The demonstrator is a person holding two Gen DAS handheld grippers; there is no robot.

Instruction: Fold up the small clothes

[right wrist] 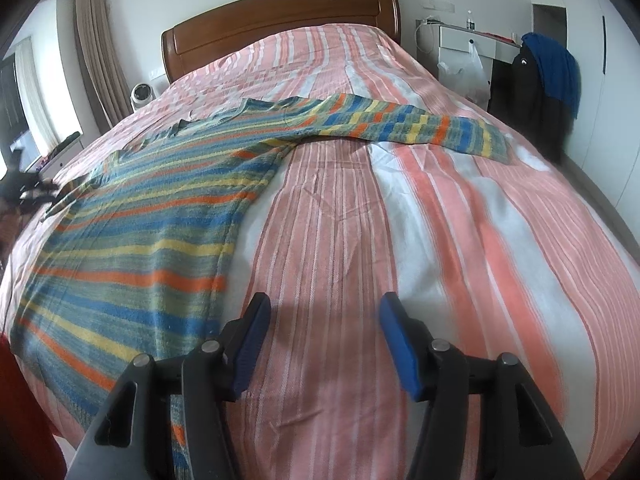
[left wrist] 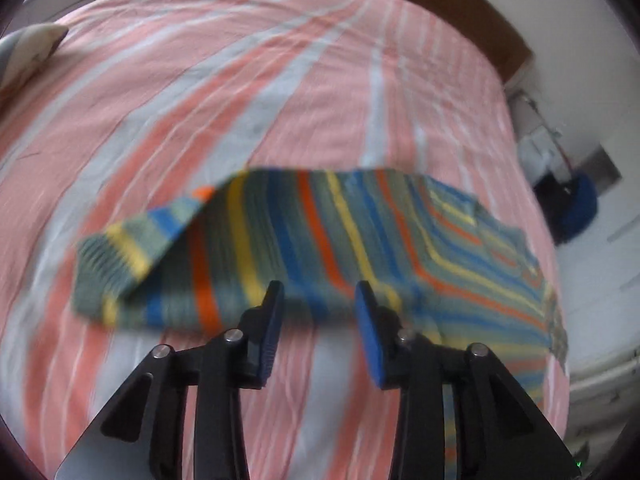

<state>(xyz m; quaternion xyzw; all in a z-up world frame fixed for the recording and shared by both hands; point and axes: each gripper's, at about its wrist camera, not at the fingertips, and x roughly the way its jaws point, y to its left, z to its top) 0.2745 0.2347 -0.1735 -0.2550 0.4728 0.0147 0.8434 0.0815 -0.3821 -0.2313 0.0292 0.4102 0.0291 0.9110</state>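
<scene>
A striped knit sweater in blue, green, yellow and orange lies flat on the bed, one sleeve stretched out to the right. In the left wrist view the sweater lies just beyond the fingers, with a sleeve folded over its left end. My left gripper is open and empty at the sweater's near edge. My right gripper is open and empty over bare bedsheet, just right of the sweater's hem.
The bed has a pink and white striped sheet and a wooden headboard. A white nightstand and dark and blue clothes on a chair stand to the right. A pillow lies at the far left.
</scene>
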